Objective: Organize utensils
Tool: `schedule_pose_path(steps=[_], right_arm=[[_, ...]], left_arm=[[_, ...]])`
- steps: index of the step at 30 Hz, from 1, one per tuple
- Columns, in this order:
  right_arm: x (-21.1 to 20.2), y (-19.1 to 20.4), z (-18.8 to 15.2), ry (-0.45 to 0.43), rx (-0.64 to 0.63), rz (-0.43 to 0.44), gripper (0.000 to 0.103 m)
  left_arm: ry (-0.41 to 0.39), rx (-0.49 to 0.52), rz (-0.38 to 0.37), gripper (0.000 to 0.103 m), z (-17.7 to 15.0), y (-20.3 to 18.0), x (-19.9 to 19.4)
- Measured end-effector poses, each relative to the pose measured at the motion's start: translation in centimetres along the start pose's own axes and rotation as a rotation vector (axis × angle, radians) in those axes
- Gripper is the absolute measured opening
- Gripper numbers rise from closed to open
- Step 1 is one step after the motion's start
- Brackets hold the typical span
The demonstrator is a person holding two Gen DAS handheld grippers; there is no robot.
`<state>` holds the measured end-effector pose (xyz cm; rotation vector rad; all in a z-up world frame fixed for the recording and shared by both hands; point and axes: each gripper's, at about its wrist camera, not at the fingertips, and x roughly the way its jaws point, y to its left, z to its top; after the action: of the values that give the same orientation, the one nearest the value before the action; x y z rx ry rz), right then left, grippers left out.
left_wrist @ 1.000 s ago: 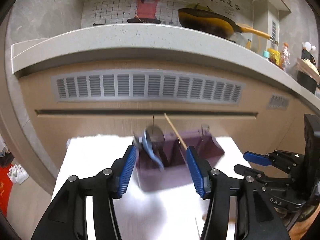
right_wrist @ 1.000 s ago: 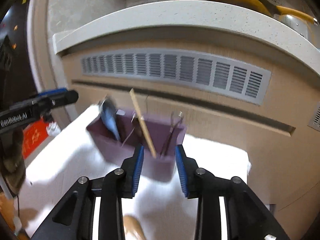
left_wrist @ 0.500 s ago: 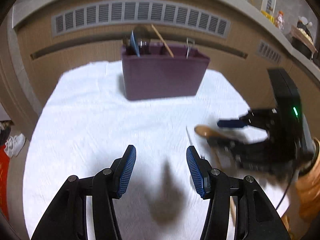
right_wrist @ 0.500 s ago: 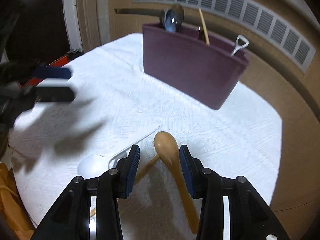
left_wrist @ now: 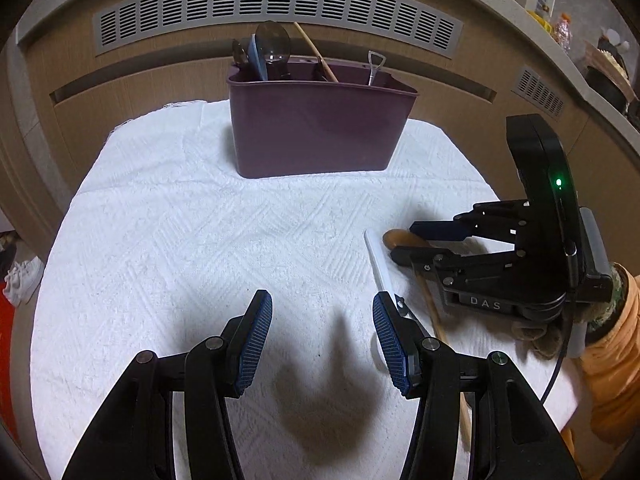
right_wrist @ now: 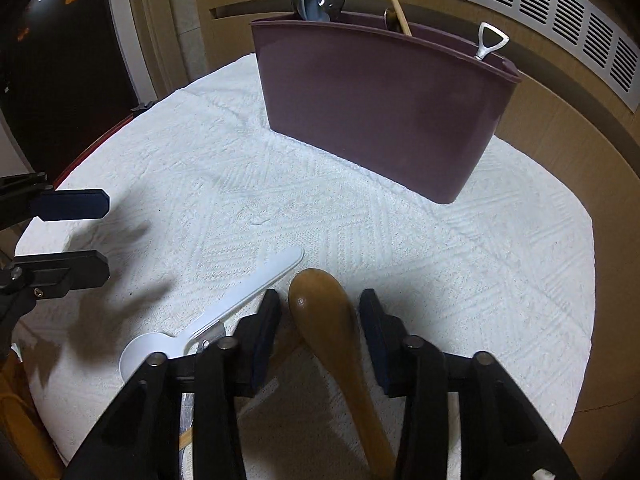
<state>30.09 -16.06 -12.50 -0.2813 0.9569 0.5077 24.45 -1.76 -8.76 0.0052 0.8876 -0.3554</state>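
Closing around the bowl of a wooden spoon, the right gripper has its 2 jaws straddling the spoon head; gaps show on both sides, so no grip is made yet. The left gripper stands about half open over bare cloth and holds nothing.

Just beside the wooden spoon lies a white plastic spoon, its handle pointing toward the bin. Both rest on a white towel.

At the far edge of the towel stands a purple bin, well apart from both spoons, already holding several spoons, a wooden stick and a metal-handled tool.

Step in hand, by judgement: pickup of the wooden spoon. The next move calls for the jaws to seat firmly, then a lift and a carry to the bin.
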Motion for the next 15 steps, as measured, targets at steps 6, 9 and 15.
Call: schedule_pose_path(steps=[6,9,15], right_arm=[[-4.3,-0.7,-0.5,-0.089,0.064,0.012,0.03],[-7.5,-1.2,-1.0,-0.15,0.101,0.013,0.03],[-10.7,-1.0,-2.1,-0.21,0.116,-0.002,0.03]], left_arm=[[0.014,0.072,-0.09,0.059,-1.6,-1.9,-0.7],[0.016,0.106,-0.111,0.061,-2.8,-3.3,-0.6],[-0.008,0.135,-0.045,0.061,-4.5,-5.4,0.9]])
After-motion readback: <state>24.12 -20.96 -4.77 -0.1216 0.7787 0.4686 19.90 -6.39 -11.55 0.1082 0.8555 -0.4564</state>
